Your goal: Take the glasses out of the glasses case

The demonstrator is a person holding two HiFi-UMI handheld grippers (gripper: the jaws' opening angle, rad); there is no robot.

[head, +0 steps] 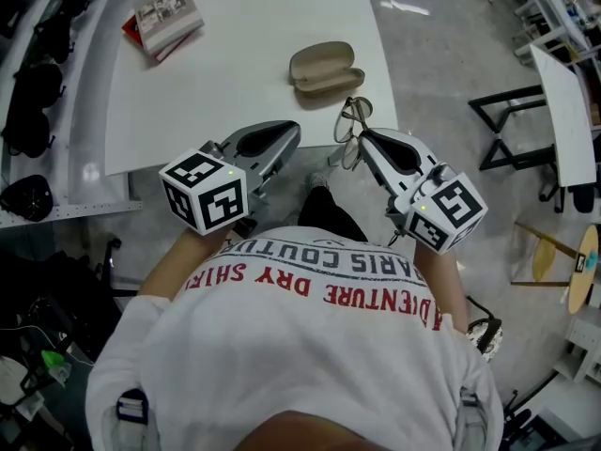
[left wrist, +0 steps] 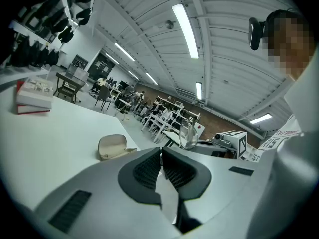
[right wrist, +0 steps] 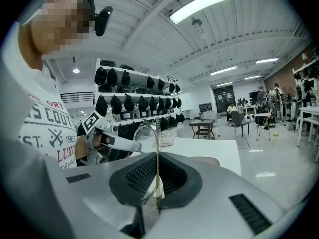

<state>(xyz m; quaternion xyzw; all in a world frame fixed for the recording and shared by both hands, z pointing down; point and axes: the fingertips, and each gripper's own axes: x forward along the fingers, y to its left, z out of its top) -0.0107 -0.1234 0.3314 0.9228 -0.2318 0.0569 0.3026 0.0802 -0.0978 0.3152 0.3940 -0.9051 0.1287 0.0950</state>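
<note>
A beige glasses case [head: 322, 67] lies on the white table [head: 235, 92], near its front right corner, lid almost down. My right gripper [head: 362, 137] hangs just off the table's front edge, shut on a thin-framed pair of glasses [head: 351, 122] that it holds in the air. In the right gripper view the pads [right wrist: 156, 171] pinch a temple arm and a clear lens [right wrist: 147, 136] stands above them. My left gripper [head: 291, 132] hovers beside it at the table edge, shut and empty. The left gripper view shows the case [left wrist: 113, 146] ahead to the left and the glasses [left wrist: 188, 136] to the right.
Two stacked books [head: 164, 15] lie at the table's far left corner. A shelf with dark caps [head: 28, 92] runs along the left. A black-framed table [head: 563, 111] stands to the right. The person's shoe [head: 319, 182] is on the floor below the grippers.
</note>
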